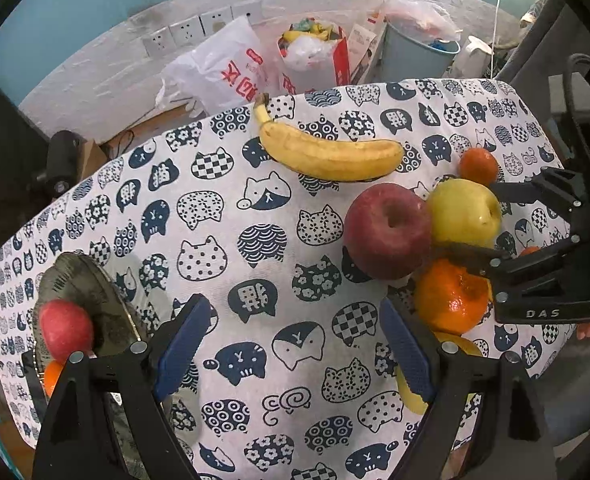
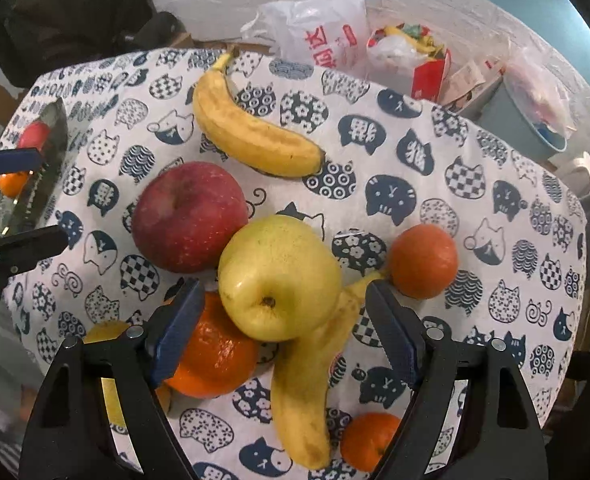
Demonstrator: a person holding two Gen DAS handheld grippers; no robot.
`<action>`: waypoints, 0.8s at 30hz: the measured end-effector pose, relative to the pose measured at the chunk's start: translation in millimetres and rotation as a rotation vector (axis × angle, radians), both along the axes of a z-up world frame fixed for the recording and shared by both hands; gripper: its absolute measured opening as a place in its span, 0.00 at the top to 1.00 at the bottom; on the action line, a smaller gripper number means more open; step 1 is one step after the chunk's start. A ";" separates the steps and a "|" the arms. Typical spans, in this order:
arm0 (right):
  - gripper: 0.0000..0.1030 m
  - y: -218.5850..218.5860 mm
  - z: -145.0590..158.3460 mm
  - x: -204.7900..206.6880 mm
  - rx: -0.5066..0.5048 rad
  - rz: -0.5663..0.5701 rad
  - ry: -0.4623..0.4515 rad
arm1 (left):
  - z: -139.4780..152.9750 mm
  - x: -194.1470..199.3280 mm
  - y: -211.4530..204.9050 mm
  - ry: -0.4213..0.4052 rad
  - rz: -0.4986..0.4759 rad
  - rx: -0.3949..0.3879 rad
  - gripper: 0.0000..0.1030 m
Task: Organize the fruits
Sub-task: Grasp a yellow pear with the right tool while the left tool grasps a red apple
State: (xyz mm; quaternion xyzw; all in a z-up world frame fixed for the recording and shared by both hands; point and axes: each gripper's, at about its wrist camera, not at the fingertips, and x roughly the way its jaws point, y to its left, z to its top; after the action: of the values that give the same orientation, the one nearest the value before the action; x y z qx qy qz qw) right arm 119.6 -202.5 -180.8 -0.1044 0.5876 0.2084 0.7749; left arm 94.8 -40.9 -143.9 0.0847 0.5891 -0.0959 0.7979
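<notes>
The counter [image 1: 223, 208] under a cat-print cloth carries a banana [image 1: 331, 152] at twelve o'clock. A red apple [image 2: 187, 216] touches the yellow apple [image 2: 279, 276] at centre. The right gripper [image 2: 283, 332] has jaws wide around both; the left gripper [image 1: 295, 344] gapes empty.
</notes>
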 end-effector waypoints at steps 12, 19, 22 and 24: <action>0.37 -2.3 -9.0 0.2 0.042 0.007 0.008 | -4.4 10.9 -14.7 0.018 -0.010 -0.018 0.15; 0.37 -25.4 16.1 -3.6 0.072 -0.052 -0.047 | -6.6 19.2 -31.6 0.038 -0.009 -0.071 0.15; 0.37 -37.6 27.7 -5.4 0.081 -0.085 -0.075 | -8.9 22.3 -42.9 0.040 -0.020 -0.079 0.15; 0.37 -47.9 34.6 -6.2 0.097 -0.108 -0.081 | -11.3 25.2 -49.8 0.046 -0.023 -0.087 0.15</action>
State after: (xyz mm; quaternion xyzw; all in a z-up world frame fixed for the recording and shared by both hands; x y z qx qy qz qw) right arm 113.4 -250.4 -146.3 -0.0432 0.5496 0.1902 0.8124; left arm 120.0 -90.7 -155.2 0.0542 0.6015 -0.1324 0.7860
